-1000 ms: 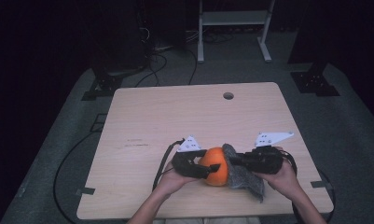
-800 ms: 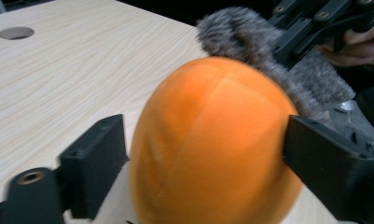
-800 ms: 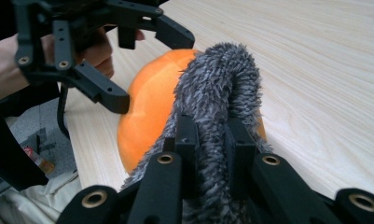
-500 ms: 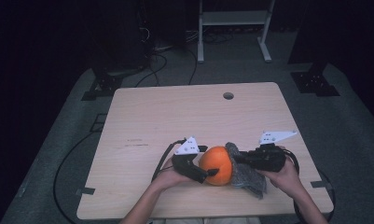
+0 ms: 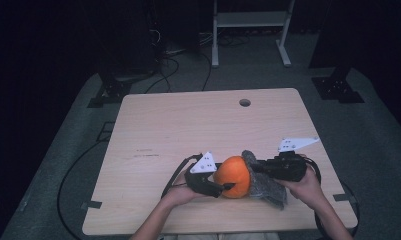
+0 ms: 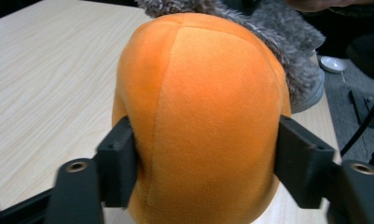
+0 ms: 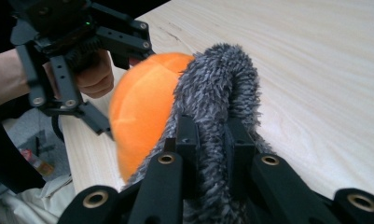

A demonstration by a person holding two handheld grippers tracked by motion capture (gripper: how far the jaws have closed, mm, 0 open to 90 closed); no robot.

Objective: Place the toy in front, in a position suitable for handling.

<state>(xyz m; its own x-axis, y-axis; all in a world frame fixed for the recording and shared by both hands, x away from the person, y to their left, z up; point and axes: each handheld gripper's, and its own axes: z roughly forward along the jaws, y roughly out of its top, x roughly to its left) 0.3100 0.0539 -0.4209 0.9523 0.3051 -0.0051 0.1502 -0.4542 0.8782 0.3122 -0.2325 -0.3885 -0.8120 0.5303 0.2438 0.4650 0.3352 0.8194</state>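
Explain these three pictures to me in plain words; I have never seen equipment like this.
A person sits at a wooden table and holds hand-held tongs in each hand. One picture looks down from above; the other two come from small cameras riding on each pair of tongs. The left tongs have just been closing and now squeeze an orange plush ball from both sides. The right tongs are pinched on a grey furry cloth that lies against the ball. Both things sit near the table's front edge.

Left fingers close on the plush

Having just opened wide, the left gripper point(image 6: 203, 154) has been closing and now presses the orange plush point(image 6: 201, 116) at frame centre.
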